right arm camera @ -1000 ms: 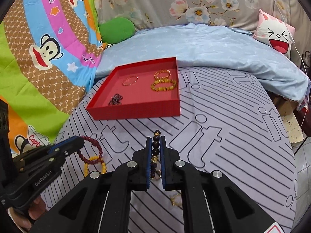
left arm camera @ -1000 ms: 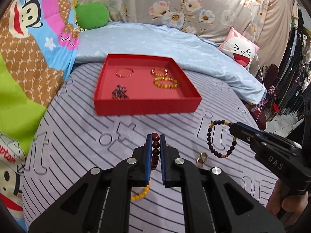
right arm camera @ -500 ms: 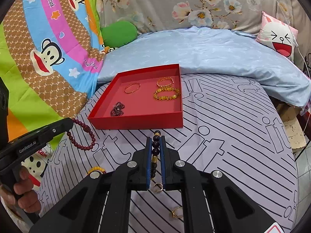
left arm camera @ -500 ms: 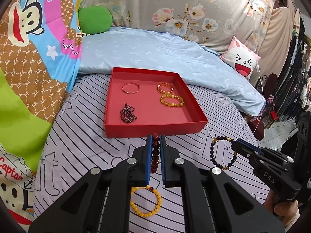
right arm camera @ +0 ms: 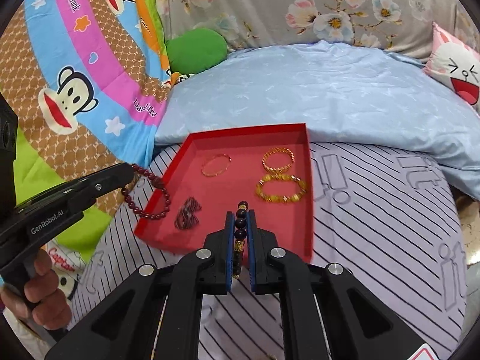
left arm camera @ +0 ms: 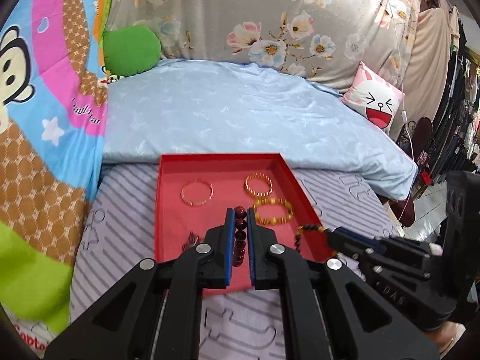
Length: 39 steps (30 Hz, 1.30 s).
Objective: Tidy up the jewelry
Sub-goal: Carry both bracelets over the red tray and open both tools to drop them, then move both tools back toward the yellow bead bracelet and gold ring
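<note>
A red tray (left arm camera: 216, 157) lies on the striped bed sheet and holds a thin gold bangle (right arm camera: 216, 165), a gold bracelet (right arm camera: 278, 159), a yellow beaded bracelet (right arm camera: 282, 188) and a dark red bead pile (right arm camera: 187, 213). My left gripper (left arm camera: 240, 213) is shut on a dark red bead bracelet (left arm camera: 240, 234), which hangs over the tray's left edge in the right wrist view (right arm camera: 156, 198). My right gripper (right arm camera: 240, 216) is shut on a black bead bracelet with gold spacers (right arm camera: 241, 223), above the tray's near part. Each gripper shows in the other's view: left gripper (right arm camera: 130, 169), right gripper (left arm camera: 330, 234).
A pale blue quilt (left arm camera: 240, 114) lies folded right behind the tray. A green cushion (right arm camera: 196, 49) and a pink cartoon pillow (left arm camera: 375, 102) rest by the floral backdrop. A monkey-print blanket (right arm camera: 75, 90) covers the left side. A hand (right arm camera: 39, 297) grips the left tool's handle.
Both grippers have travelled forward from the open sheet to the tray, each carrying its bracelet. The yellow bracelet and rings left on the sheet have dropped out of view.
</note>
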### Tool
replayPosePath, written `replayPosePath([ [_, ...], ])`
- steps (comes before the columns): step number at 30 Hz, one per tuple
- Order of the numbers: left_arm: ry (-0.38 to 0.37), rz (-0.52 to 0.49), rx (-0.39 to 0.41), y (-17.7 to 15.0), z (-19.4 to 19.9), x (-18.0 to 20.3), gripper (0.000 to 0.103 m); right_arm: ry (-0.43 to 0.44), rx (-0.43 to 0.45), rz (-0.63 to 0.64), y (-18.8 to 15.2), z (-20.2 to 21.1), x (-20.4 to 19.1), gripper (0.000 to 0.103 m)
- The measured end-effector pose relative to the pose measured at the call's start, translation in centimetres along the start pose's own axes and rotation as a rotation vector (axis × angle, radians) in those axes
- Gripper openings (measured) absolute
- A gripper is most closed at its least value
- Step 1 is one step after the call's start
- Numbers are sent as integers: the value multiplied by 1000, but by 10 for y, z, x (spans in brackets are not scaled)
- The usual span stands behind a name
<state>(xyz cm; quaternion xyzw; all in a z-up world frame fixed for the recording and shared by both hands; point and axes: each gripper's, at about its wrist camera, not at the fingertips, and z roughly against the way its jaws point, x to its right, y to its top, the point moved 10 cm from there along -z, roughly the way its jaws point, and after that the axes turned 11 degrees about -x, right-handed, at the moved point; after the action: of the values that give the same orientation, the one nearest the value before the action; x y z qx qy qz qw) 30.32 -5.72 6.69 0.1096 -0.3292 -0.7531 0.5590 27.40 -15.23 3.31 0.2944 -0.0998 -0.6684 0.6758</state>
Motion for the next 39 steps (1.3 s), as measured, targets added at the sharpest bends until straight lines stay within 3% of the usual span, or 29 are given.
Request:
replayPosePath([
  [6,-64,24,-40,31,-47,-7,8,86,-52,-16,23,-46,-12,7],
  [9,-61,43,-99,29,-80,-20,8,44,-89,-5,22,-67,-6,7],
  [12,-5,51,-171,17,-115,-38,8,-13,-122,7,14,-82,6,8],
  [17,49,78,-222,5,-138,-65,8,-89,-127,21,11,-90,22,7],
  [22,123,79,-229,1,-142,-80,9,-149,-125,23,9,-94,36,8],
  [25,148,107,-209,0,-136,-85,39,-168,-109,19,10,-91,41,13],
  [27,135,120,-187,1,-130,-85,42,-171,-94,15,11,-85,43,19],
  [29,168,110,-168,2,-123,-84,47,-177,-74,20,12,-77,42,26],
  [39,221,43,-88,0,-79,-61,47,-154,-25,25,4,-38,29,27],
])
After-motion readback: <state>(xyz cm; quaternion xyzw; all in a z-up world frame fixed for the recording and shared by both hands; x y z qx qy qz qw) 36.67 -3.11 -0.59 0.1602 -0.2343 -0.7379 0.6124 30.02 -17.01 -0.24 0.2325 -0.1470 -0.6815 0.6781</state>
